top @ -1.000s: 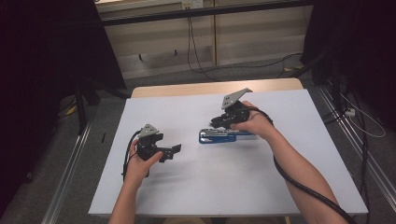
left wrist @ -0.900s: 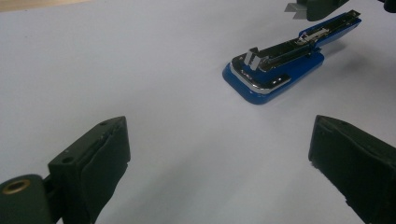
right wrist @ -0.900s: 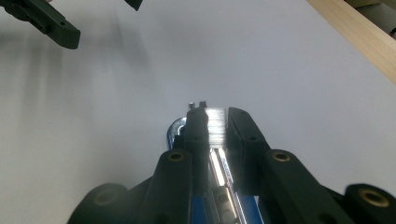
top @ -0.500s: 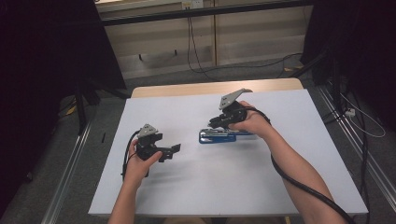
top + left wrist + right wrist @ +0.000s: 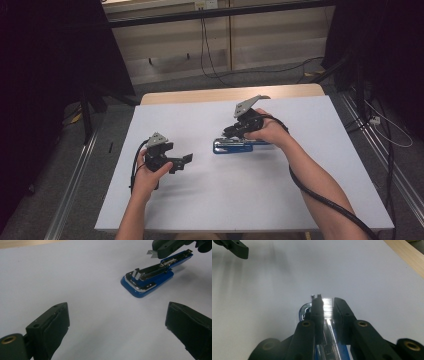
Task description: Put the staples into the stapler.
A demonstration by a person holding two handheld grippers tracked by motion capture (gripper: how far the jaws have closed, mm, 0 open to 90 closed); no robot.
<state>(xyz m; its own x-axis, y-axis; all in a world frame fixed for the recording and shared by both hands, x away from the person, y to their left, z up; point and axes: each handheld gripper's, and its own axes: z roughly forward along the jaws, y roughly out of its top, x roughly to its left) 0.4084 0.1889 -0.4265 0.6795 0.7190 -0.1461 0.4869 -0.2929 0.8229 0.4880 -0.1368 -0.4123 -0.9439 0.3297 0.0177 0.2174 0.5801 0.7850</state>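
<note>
Stapler point(image 5: 237, 146), blue with a chrome magazine, top swung open, lies flat on the white table point(image 5: 210, 210) near its middle. Right gripper point(image 5: 231, 132) sits over the stapler, jaws nearly closed on a bright strip of staples point(image 5: 327, 305). Left gripper point(image 5: 186, 159) hovers well left of the stapler, jaws wide and holding nothing.

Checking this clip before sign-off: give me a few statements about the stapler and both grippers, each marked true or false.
1. The blue stapler lies on the white table. True.
2. The right gripper has its jaws closed on a shiny strip above the stapler. True.
3. The left gripper grips the stapler's base. False: its jaws stand open, apart from the stapler.
4. The stapler is red. False: it is blue with metal parts.
5. The stapler's top is closed flat. False: its metal channel lies exposed.
</note>
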